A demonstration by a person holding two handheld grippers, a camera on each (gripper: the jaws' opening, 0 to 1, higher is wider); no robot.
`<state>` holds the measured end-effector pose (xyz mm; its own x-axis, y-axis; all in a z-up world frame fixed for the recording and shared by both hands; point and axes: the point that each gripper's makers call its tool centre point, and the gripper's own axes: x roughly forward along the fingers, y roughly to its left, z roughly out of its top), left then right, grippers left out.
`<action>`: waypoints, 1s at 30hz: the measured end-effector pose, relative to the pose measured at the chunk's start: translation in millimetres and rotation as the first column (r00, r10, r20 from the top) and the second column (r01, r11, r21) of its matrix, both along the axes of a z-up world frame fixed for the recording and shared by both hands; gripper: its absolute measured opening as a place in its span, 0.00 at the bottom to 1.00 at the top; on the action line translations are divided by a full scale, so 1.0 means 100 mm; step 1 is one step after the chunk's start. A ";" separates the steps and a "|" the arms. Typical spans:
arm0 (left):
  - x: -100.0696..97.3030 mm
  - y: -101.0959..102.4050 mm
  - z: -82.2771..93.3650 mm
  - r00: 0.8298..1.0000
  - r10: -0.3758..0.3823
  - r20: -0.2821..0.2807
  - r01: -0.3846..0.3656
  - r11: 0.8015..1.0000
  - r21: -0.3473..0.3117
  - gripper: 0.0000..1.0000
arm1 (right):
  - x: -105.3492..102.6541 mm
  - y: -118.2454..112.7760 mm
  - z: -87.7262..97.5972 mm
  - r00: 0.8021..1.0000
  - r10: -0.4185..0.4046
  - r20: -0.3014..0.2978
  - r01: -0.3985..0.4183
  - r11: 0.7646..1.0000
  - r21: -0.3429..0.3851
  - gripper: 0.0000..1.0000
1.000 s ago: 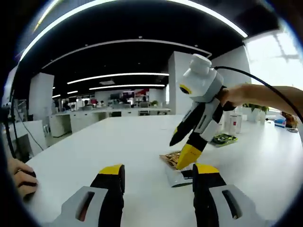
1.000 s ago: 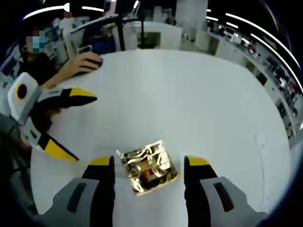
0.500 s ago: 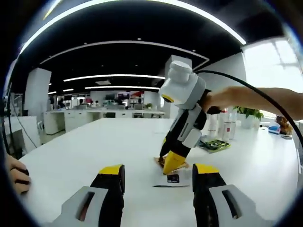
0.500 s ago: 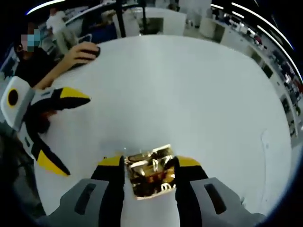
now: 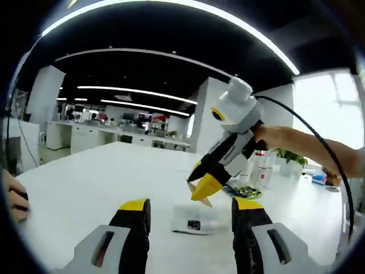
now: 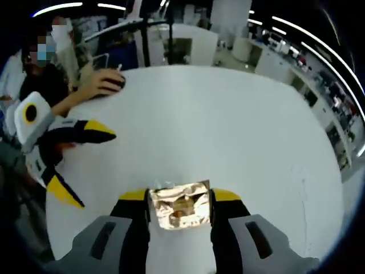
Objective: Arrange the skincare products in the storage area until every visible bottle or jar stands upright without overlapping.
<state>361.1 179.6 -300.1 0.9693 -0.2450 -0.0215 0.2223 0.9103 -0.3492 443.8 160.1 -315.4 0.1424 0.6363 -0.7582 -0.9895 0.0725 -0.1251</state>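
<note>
The left gripper view looks low and nearly level across the broad white bench toward the grey, yellow-tipped right gripper close ahead, while the right gripper view looks steeply down on that same bench, with the left gripper at its left edge.

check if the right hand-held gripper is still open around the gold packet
No, the right hand-held gripper is shut on the gold packet, its yellow-tipped jaws pressing against both sides of it.
</note>
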 end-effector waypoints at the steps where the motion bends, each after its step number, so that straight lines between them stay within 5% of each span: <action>1: 0.00 0.00 0.03 1.000 -0.005 0.008 0.005 1.000 -0.023 0.59 | -0.03 -0.02 0.07 1.000 0.005 0.022 -0.005 1.000 0.029 0.39; 5: -0.03 0.04 0.29 0.996 -0.025 0.091 0.045 0.975 -0.219 0.58 | -0.16 -0.11 0.37 0.995 0.006 0.095 -0.021 0.988 0.156 0.39; 9: -0.04 0.14 0.47 0.990 -0.005 0.144 0.053 0.942 -0.330 0.58 | -0.23 -0.25 0.59 0.982 -0.018 0.188 -0.030 0.969 0.246 0.39; 14: 0.07 0.08 0.54 0.990 -0.059 0.130 0.095 0.953 -0.288 0.58 | -0.31 -0.39 0.76 0.962 -0.050 0.268 -0.043 0.943 0.330 0.39; 16: 0.10 0.04 0.59 0.987 -0.083 0.137 0.121 0.947 -0.297 0.58 | -0.33 -0.43 0.79 0.954 -0.063 0.294 -0.044 0.938 0.344 0.39; 19: 0.14 -0.06 0.71 0.979 -0.131 0.155 0.177 0.924 -0.339 0.58 | -0.32 -0.49 0.89 0.916 -0.085 0.392 -0.072 0.927 0.369 0.39; 24: 0.17 -0.26 0.78 0.970 -0.190 0.148 0.229 0.922 -0.311 0.57 | -0.38 -0.55 0.95 0.902 -0.099 0.421 -0.081 0.917 0.390 0.39; 28: 0.18 -0.36 0.75 0.971 -0.200 0.133 0.229 0.939 -0.255 0.57 | -0.32 -0.64 1.12 0.824 -0.128 0.552 -0.107 0.921 0.374 0.39; 30: 0.19 -0.41 0.78 0.967 -0.216 0.138 0.245 0.937 -0.251 0.57 | -0.39 -0.68 1.11 0.819 -0.135 0.558 -0.102 0.922 0.373 0.39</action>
